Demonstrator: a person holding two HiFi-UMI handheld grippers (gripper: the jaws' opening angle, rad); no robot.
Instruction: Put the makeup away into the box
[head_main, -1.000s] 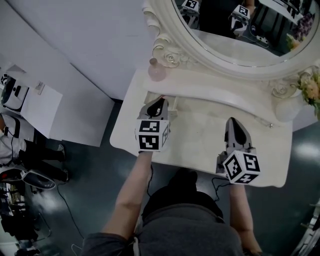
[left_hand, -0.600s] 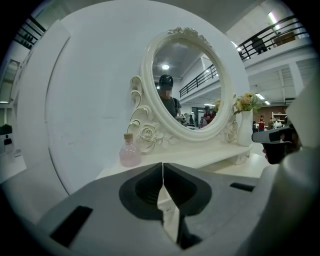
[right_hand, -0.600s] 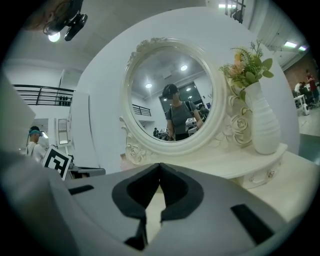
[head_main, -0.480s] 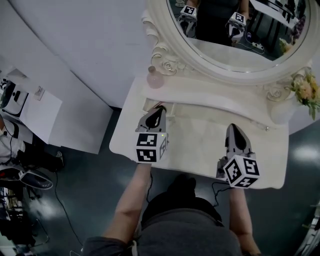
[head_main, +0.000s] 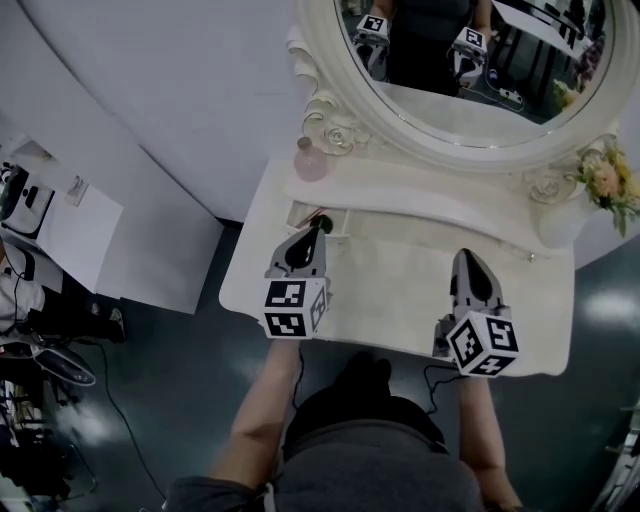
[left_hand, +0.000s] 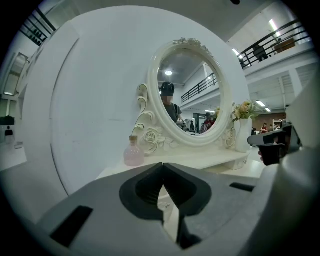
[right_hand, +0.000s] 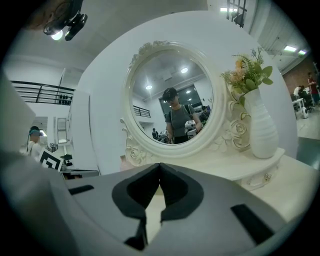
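- The makeup (head_main: 323, 219) shows only in the head view, as a tiny dark piece with a bit of red and a bit of green; it is too small for me to tell which kind of item it is
- It lies at the open box (head_main: 298, 213), a shallow pale compartment under the front edge of the raised shelf, on the left part of the white dressing table (head_main: 390, 290)
- My left gripper (head_main: 318, 229) has its tips just at this piece; the jaws are together, tip against tip, and in the left gripper view nothing is seen between them; whether the tips touch the piece, I cannot tell
- My right gripper (head_main: 463, 257) is well apart from the makeup, over the right part of the table; its jaws are also together, with nothing between them
- A pink bottle (head_main: 311, 160) stands on the shelf behind the box, beside the frame of the oval mirror (head_main: 440, 100)
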